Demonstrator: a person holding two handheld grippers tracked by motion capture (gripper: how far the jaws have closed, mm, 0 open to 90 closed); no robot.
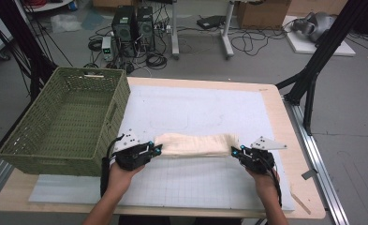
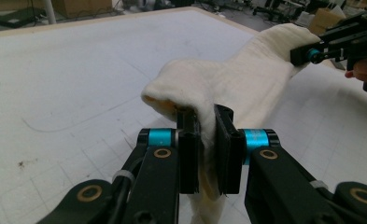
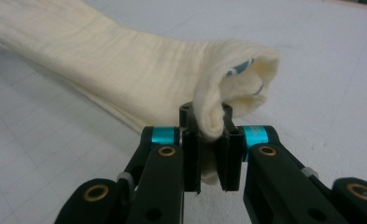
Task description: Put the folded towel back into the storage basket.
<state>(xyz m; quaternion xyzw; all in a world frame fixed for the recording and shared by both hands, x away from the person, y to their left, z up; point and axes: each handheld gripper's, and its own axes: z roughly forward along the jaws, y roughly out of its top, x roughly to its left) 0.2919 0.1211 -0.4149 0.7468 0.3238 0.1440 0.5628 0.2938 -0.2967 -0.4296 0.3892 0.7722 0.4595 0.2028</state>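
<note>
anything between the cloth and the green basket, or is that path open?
Nothing visible on the mat between them. The cloth hangs stretched between the left gripper and right gripper, both shut on its ends. The basket stands just past the left gripper; only its near wall would have to be cleared.

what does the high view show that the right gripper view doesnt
High view alone: the green woven basket at the table's left end, the left gripper clamped on the cloth's left end, both forearms, and computers and cables on the floor beyond the wooden table.
Right gripper view alone: a close look at the black pads pinching a fold, with blue marks inside the rolled end.
Both: the cream cloth on the white gridded mat, and the right gripper shut on its end.
</note>
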